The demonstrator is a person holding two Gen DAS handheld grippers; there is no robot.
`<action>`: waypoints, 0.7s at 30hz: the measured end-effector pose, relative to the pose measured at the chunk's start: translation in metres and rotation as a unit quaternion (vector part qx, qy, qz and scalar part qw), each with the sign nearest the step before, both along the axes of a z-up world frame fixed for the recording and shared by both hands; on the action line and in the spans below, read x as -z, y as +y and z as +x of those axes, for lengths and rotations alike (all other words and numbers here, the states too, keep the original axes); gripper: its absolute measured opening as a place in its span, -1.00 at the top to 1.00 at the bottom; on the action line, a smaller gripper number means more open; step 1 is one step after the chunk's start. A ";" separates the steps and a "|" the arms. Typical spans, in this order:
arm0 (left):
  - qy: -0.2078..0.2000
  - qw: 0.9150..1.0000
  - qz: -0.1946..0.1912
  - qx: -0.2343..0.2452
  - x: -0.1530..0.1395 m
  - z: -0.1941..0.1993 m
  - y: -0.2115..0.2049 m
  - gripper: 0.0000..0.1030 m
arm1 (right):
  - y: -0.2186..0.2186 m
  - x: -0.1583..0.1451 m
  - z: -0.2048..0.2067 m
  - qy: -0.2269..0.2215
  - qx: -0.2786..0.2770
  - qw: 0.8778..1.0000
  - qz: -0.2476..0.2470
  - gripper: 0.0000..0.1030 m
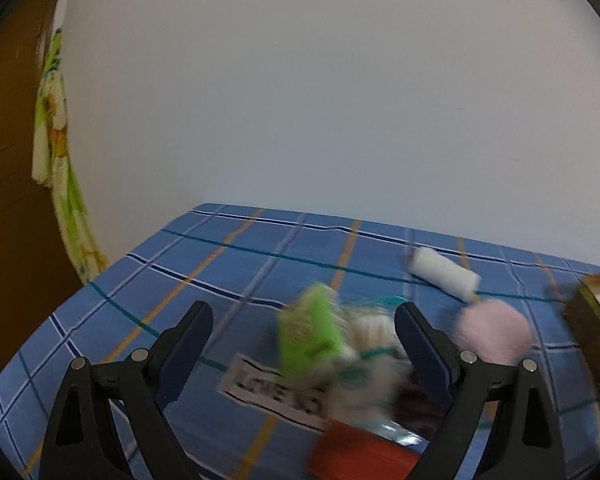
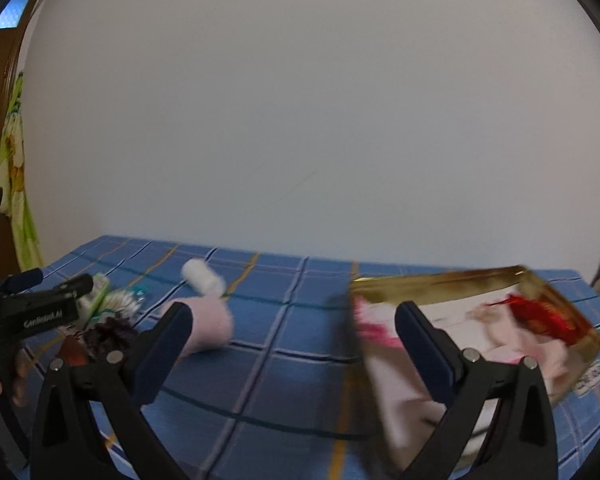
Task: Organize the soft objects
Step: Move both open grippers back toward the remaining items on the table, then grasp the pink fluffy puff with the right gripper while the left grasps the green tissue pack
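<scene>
In the left wrist view, a brown door (image 1: 8,184) fills the far left edge, with a green and yellow cloth (image 1: 58,160) hanging beside it against the white wall (image 1: 320,100). Below lies a blue checked sheet (image 1: 228,272). The left gripper (image 1: 304,332) stands wide, its jaws far apart with nothing between them touching either pad. In the lower middle of the frame, seen through that gap, sits a blurred pile: a green item (image 1: 310,332) leaning up at the left, a white fluffy piece (image 1: 374,330) just right of it, a printed label (image 1: 276,394) flat on the sheet below, and a red item (image 1: 360,456) at the bottom. What else is in the pile cannot be told through the blur. To the right, a white roll (image 1: 444,274) lies on the sheet, with a pink puff (image 1: 494,332) near it, lower down. A gold-edged box (image 1: 592,340) cuts in at the right edge.

In the right wrist view, the left gripper (image 2: 40,304) appears at the left edge, above the same pile (image 2: 108,312). The white roll (image 2: 204,276) and pink puff (image 2: 212,326) lie left of centre. The right gripper (image 2: 294,334) is also wide and holds nothing. The box (image 2: 476,320), open, lies on the sheet at the right, behind the right finger, with pink and red things inside.
</scene>
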State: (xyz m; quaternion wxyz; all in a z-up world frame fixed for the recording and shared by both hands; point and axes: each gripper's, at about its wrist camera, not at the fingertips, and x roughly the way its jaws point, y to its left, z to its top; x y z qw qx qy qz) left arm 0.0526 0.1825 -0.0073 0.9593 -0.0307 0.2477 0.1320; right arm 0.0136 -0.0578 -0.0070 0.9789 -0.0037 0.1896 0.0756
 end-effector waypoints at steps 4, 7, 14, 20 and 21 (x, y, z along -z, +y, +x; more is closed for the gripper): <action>0.014 1.000 -0.013 -0.012 0.004 0.016 0.021 -0.82 | 0.026 0.006 0.023 0.043 -0.032 0.998 0.016 -0.99; 0.027 0.999 -0.037 -0.008 0.005 0.025 0.033 -0.82 | 0.048 0.014 0.046 0.080 -0.047 0.996 0.002 -0.99; 0.082 0.994 -0.073 0.022 0.020 0.048 0.037 -0.82 | 0.082 0.033 0.092 0.165 -0.061 0.984 -0.026 -0.96; 0.128 0.989 -0.070 0.018 0.035 0.059 0.039 -0.82 | 0.084 0.055 0.121 0.253 -0.063 0.965 -0.006 -0.73; 0.134 0.987 -0.084 0.018 0.037 0.060 0.042 -0.82 | 0.085 0.054 0.119 0.249 -0.071 0.966 -0.007 -0.68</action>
